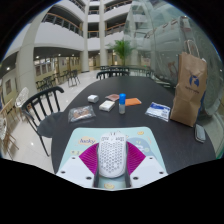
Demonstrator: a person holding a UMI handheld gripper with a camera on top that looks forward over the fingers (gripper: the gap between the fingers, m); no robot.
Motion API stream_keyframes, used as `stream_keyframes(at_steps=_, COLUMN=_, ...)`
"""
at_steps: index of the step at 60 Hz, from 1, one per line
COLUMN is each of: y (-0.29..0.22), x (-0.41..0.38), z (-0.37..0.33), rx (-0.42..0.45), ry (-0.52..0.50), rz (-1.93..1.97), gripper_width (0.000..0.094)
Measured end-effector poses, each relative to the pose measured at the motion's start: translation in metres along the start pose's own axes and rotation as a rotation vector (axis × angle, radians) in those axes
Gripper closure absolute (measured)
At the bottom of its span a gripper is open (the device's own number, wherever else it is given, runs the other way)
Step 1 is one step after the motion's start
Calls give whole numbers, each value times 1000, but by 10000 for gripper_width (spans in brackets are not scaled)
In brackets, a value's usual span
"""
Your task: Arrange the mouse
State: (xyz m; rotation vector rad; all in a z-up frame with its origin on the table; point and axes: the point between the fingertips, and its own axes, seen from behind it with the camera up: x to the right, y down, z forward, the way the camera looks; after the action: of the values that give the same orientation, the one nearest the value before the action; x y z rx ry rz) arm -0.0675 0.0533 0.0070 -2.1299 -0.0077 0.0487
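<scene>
A white mouse (111, 155) with a honeycomb shell sits between my two fingers. Both magenta pads (89, 157) press on its sides. My gripper (111, 160) is shut on the mouse. The mouse is over a light blue patterned mouse mat (78, 148) that lies at the near edge of a dark round table (140, 125). I cannot tell whether the mouse touches the mat or hangs just above it.
Beyond the mat stand small boxes (106, 103), a blue-capped bottle (122, 102), a clear plastic bag (80, 114) and a booklet (158, 111). A brown paper bag (186, 88) stands at the right, with a phone (200, 132) near it. Black chairs (45, 100) ring the table.
</scene>
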Motion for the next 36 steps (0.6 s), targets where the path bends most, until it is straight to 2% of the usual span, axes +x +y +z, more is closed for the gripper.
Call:
stream_keyframes(at_steps=5, y=19, x=-3, z=3, rx=-56, ry=-4, rz=-15, gripper_width=576)
stream_keyframes(at_steps=7, y=16, x=-3, z=4, rx=-33, ry=-5, rz=-12, gripper_width=555)
stream_keyframes(at_steps=9, y=20, x=-1, z=4, rx=-49, ry=-2, rz=-11, gripper_width=544)
stream_keyframes(at_steps=18, y=23, x=-1, z=1, rx=-70, ry=-43, rz=-22, gripper_width=401)
stream_keyframes(at_steps=20, y=25, x=-3, z=-3, rx=-83, ry=-60, rz=-27, gripper_width=328)
stream_keyframes(at_steps=21, y=26, x=-3, z=-6, rx=-89, ry=-67, rz=-27, gripper_width=266)
stream_keyframes(at_steps=23, y=27, x=-3, z=-14, rx=-96, ry=-80, rz=-18, gripper_width=85)
stream_keyframes(at_steps=24, y=28, x=-4, z=-19, rx=-94, ry=-87, rz=-13, gripper_width=63)
stream_keyframes(at_steps=26, y=27, x=-2, z=-31, rx=-88, ry=-111, rz=-10, gripper_width=107)
stream_keyframes(at_steps=29, y=28, x=3, z=-51, rx=-78, ry=-132, rz=-3, gripper_width=80)
stream_keyframes(at_steps=36, y=44, x=30, z=-96, rx=-69, ry=-135, rz=8, gripper_width=91)
